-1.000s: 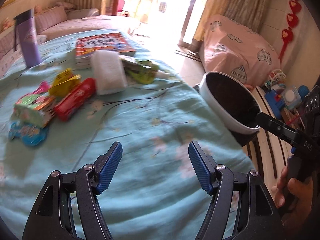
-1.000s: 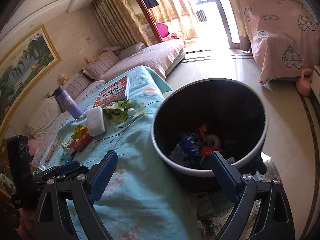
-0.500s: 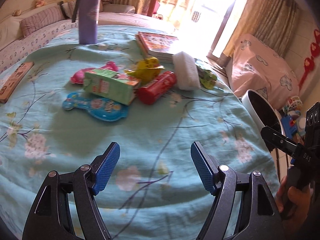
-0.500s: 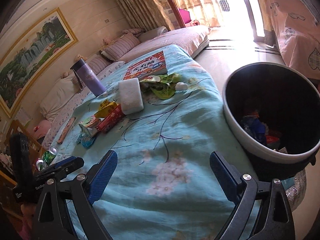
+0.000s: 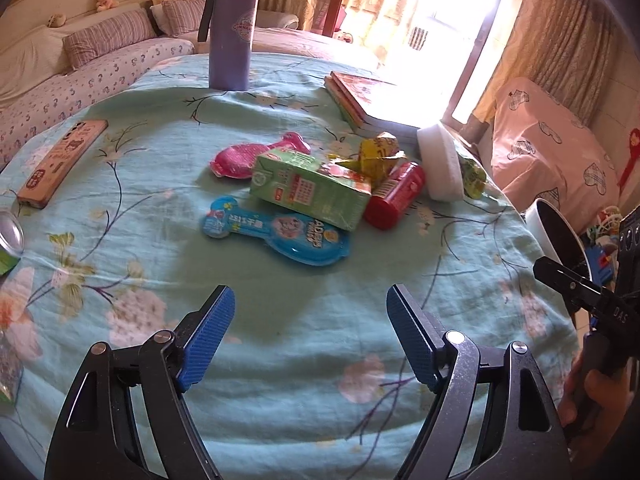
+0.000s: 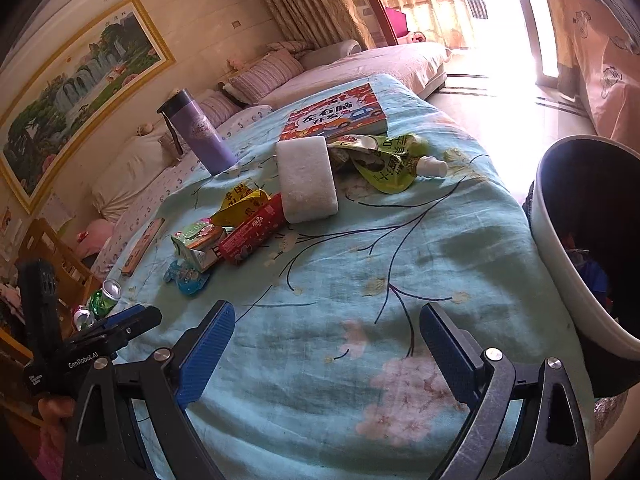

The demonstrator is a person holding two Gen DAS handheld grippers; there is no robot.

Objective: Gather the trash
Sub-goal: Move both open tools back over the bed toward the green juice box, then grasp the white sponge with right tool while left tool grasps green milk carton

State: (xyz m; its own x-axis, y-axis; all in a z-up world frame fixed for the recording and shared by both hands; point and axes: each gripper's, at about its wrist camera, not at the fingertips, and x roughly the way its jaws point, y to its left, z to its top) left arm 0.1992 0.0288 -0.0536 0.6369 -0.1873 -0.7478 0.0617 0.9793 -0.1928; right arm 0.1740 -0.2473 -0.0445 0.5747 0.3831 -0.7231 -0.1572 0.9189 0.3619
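Observation:
Trash lies in a cluster on the teal cloth: a green carton (image 5: 312, 190) (image 6: 198, 240), a red can (image 5: 394, 196) (image 6: 252, 232), a blue packet (image 5: 276, 232) (image 6: 186, 278), a pink packet (image 5: 256, 156), a yellow wrapper (image 5: 378, 154) (image 6: 240, 202) and a green pouch (image 6: 384, 160). The black bin with a white rim (image 6: 588, 248) (image 5: 558, 236) stands at the table's right edge, with trash inside. My left gripper (image 5: 310, 338) is open and empty, short of the blue packet. My right gripper (image 6: 326, 350) is open and empty over bare cloth, left of the bin.
A purple flask (image 5: 232, 28) (image 6: 198, 136), a book (image 5: 366, 98) (image 6: 336, 114), a white sponge (image 5: 438, 160) (image 6: 306, 178) and a phone (image 5: 62, 160) also lie on the table. Drink cans (image 6: 104, 300) sit at the left edge. A sofa runs behind.
Both grippers have swung left, away from the bin and towards the trash cluster. The left one has come closer to the blue packet. Both stay open and empty.

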